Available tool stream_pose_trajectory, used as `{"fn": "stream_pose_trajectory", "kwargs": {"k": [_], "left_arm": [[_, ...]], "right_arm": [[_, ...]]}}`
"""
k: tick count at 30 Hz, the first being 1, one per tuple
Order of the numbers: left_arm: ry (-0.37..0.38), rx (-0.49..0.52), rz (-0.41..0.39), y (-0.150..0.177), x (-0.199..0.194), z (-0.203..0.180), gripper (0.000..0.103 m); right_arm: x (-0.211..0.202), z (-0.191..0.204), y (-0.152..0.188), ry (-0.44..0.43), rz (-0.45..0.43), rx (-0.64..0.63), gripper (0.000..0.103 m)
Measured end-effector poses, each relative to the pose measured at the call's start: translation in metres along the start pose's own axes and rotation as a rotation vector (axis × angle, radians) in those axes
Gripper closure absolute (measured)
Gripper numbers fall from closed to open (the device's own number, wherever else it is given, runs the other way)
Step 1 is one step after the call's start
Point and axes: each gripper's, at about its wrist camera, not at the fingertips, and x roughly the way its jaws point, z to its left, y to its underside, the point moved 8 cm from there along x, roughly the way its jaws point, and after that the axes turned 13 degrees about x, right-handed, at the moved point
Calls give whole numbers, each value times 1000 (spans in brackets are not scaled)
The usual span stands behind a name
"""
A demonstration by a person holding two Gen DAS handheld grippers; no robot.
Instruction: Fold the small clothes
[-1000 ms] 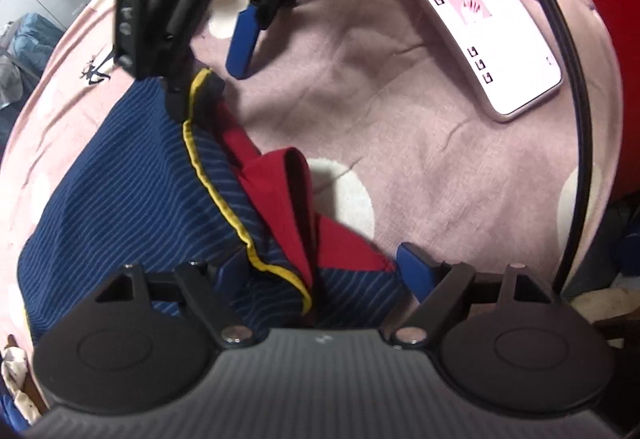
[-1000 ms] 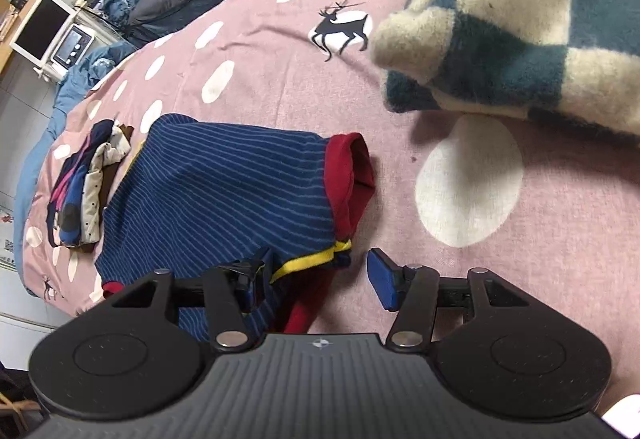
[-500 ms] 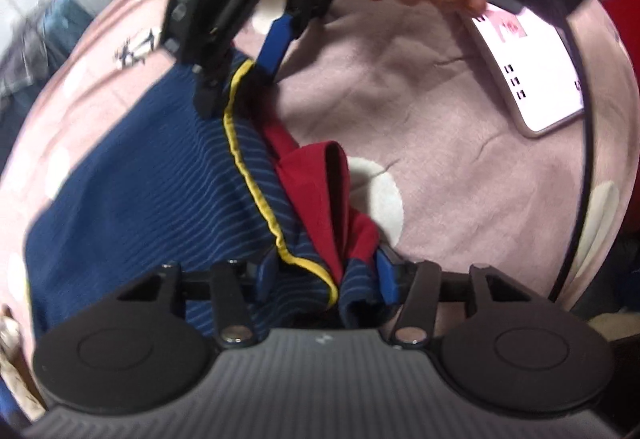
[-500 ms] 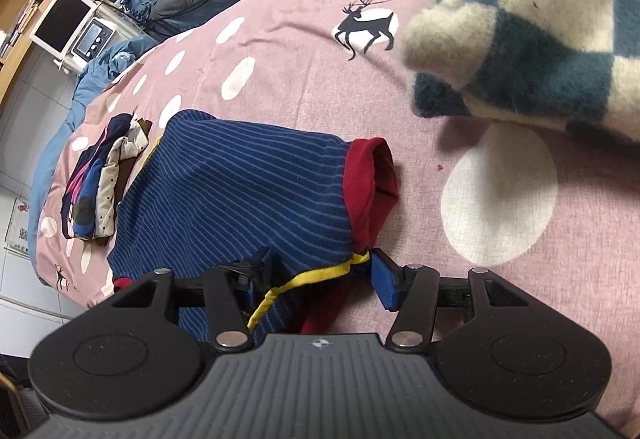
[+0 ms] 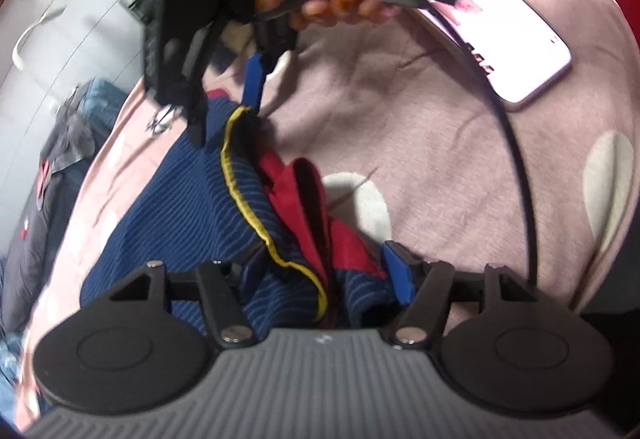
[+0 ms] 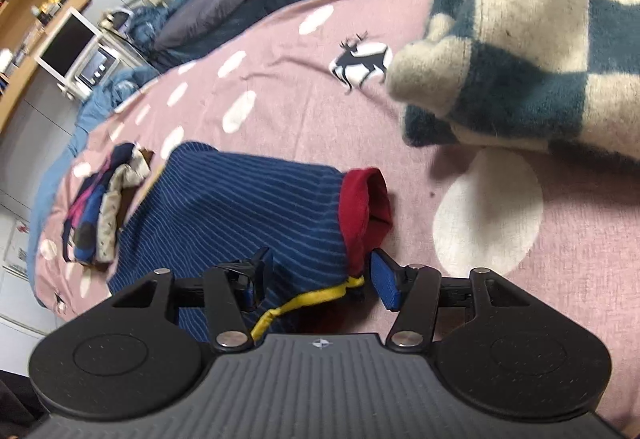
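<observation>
With the navy striped garment [image 6: 240, 207] lying bunched and unfolded on the pink bed [image 6: 280, 111], the left claw [image 5: 324, 271] is opening around its yellow-trimmed edge, the right claw [image 6: 320, 279] standing open astride the same edge, folding barely begun.

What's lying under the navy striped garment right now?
The navy striped garment rests on the pink spotted bedsheet; its red lining shows at the open end. Anything beneath its middle is covered and cannot be seen.

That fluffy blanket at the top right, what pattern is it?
The blanket is a teal-and-cream checkerboard, seen best in the right wrist view.
</observation>
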Motion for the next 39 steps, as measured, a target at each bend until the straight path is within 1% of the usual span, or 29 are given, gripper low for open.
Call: {"fn": "stream_pose_trajectory", "kwargs": {"k": [2, 3, 4, 5, 7, 9, 11, 14, 15, 17, 19, 21, 22, 24, 25, 28, 29, 31, 36, 39], "left_arm": [[25, -91, -2, 5, 1, 4, 40], [28, -113, -3, 3, 4, 5, 40], [27, -127, -9, 3, 4, 5, 42], [22, -133, -15, 4, 4, 4, 43], [1, -124, -25, 3, 2, -1, 48], [-13, -126, -27, 6, -5, -3, 48], [4, -142, -26, 6, -5, -2, 48], [66, -202, -33, 8, -3, 7, 48], [77, -217, -33, 9, -1, 9, 48], [68, -210, -34, 8, 2, 9, 48], [48, -196, -39, 7, 3, 5, 53], [46, -201, -47, 6, 2, 4, 57], [49, -206, -49, 7, 4, 6, 57], [61, -220, -53, 8, 4, 7, 57], [68, -230, -54, 8, 4, 8, 58], [82, -253, -58, 9, 7, 11, 59], [82, -254, -60, 9, 10, 13, 59], [83, -257, -64, 10, 10, 12, 59], [97, -276, -76, 12, 13, 18, 64], [136, -322, -93, 18, 12, 27, 68]], "right_arm": [[3, -4, -1, 9, -9, 4, 14], [4, -6, -1, 14, -19, 3, 18], [3, -6, 0, 12, -31, -4, 18], [3, -5, 2, 11, -38, -16, 18], [2, -4, 6, 35, -39, -22, 18], [2, -5, 10, 25, -22, 18, 17], [2, -7, 12, 14, -13, 63, 18], [-2, -6, 17, 17, -13, 112, 18], [-4, -6, 19, 6, -9, 126, 17], [-3, -9, 23, -15, -1, 160, 18], [-1, -13, 21, -43, -18, 205, 23], [0, -15, 18, -78, -27, 251, 25], [1, -15, 17, -88, -33, 262, 29], [3, -14, 16, -97, -40, 259, 31], [4, -13, 16, -100, -39, 252, 34], [6, -13, 15, -85, -37, 229, 47], [7, -13, 15, -82, -36, 221, 49], [7, -14, 16, -76, -35, 214, 56], [8, -14, 16, -62, -41, 194, 65], [6, -10, 16, -63, -47, 197, 68]]}}
